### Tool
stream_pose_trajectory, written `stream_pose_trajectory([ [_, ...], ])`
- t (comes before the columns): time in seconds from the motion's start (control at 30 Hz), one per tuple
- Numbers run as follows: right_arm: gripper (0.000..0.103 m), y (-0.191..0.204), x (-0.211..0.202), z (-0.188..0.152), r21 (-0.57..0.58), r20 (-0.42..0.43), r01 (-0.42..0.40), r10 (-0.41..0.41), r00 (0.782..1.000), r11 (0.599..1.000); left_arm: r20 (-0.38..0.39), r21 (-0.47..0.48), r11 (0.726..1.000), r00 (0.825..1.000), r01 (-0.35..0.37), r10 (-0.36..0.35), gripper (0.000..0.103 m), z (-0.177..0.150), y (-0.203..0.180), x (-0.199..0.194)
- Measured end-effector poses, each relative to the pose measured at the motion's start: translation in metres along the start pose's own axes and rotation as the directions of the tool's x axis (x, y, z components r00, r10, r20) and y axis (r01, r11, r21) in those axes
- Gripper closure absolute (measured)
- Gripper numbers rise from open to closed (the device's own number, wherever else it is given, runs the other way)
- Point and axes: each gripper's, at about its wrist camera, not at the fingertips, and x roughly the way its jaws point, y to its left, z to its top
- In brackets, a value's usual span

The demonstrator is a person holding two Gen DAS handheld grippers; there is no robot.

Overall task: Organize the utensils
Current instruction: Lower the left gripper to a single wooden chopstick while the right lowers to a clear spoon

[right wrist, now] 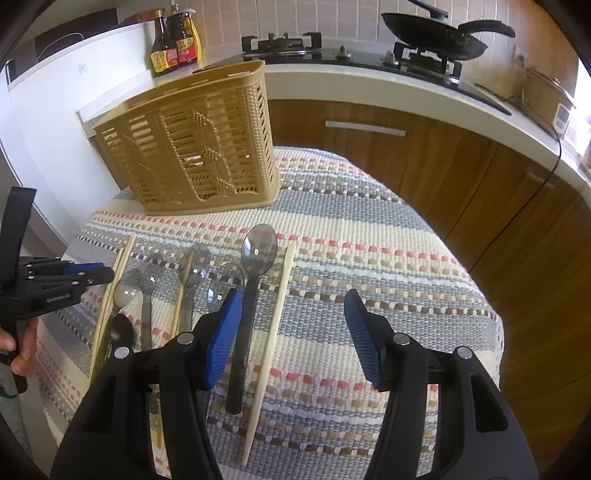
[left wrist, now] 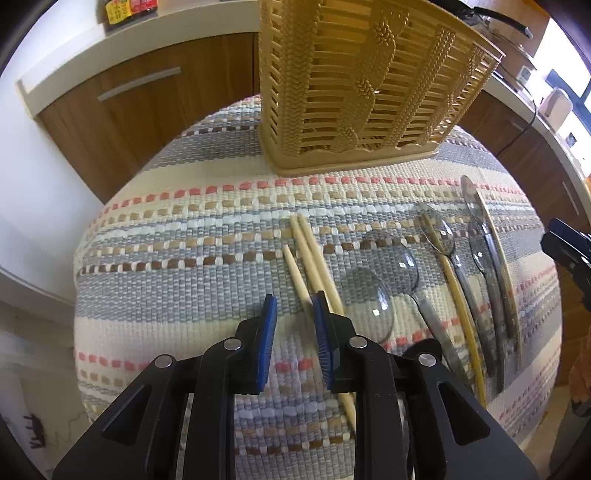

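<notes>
The left gripper point(left wrist: 294, 308) hangs over the striped mat point(left wrist: 184, 236), jaws narrowly parted with nothing between them, beside three bamboo chopsticks point(left wrist: 314, 254). The right gripper point(right wrist: 291, 306), jaws spread and empty, hovers near a dark-handled spoon point(right wrist: 255, 266). The slatted utensil basket point(right wrist: 192, 140) stands at the mat's far edge.

Little can be read here. The left gripper point(right wrist: 88, 275), seen at the left edge of the right wrist view, carries a small white print along its black arm, too small and blurred to make out letter by letter. The sauce bottles point(right wrist: 175, 40) at the back of the counter have yellow and red labels with printed characters that cannot be read; the same bottles point(left wrist: 127, 9) show in the left wrist view, again illegible. A white device point(right wrist: 563, 116) at the counter's right end has a display, unreadable.
</notes>
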Motion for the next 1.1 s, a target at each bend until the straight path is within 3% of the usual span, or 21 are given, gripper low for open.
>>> stream_pose_trajectory([
  [0.13, 0.049, 0.0, -0.003, 0.001, -0.006, 0.006, 0.004, -0.004, 1.0, 1.0, -0.009, 0.036, 0.998, 0.998, -0.057, 0.057, 0.08, 0.005, -0.011, 0.001],
  [0.2, 0.049, -0.001, -0.004, 0.002, -0.01, 0.001, 0.004, -0.004, 1.0, 1.0, -0.01, 0.062, 0.995, 0.997, -0.075, 0.075, 0.084, 0.006, -0.017, -0.002],
  [0.3, 0.049, -0.007, -0.001, 0.01, -0.003, -0.036, -0.013, 0.013, 0.999, 1.0, -0.018, 0.057, 0.996, 0.997, -0.075, 0.076, 0.093, 0.008, -0.029, -0.005],
  [0.37, 0.049, -0.01, 0.007, 0.021, 0.013, -0.079, -0.042, 0.043, 0.996, 0.999, -0.03, 0.032, 0.998, 0.998, -0.051, 0.052, 0.093, 0.012, -0.023, -0.008],
  [0.5, 0.049, -0.002, 0.031, 0.047, 0.001, -0.179, -0.131, 0.129, 0.975, 0.991, -0.036, 0.067, 0.995, 0.996, -0.077, 0.08, 0.091, 0.023, -0.031, -0.013],
  [0.6, 0.049, 0.005, 0.056, 0.064, 0.014, -0.262, -0.151, 0.149, 0.953, 0.988, -0.04, 0.089, 0.992, 0.995, -0.089, 0.093, 0.094, 0.027, -0.036, -0.011],
  [0.73, 0.053, 0.014, 0.079, 0.076, 0.031, -0.307, -0.175, 0.176, 0.935, 0.984, -0.036, 0.08, 0.993, 0.996, -0.083, 0.086, 0.1, 0.036, -0.042, -0.01],
  [0.83, 0.064, 0.016, 0.093, 0.078, 0.044, -0.339, -0.173, 0.178, 0.924, 0.984, -0.023, 0.063, 0.996, 0.998, -0.064, 0.065, 0.101, 0.025, -0.031, -0.014],
  [1.1, 0.065, 0.029, 0.105, 0.076, -0.012, -0.383, -0.109, 0.096, 0.919, 0.994, -0.006, 0.037, 0.999, 1.0, -0.025, 0.025, 0.101, 0.017, -0.014, -0.02],
])
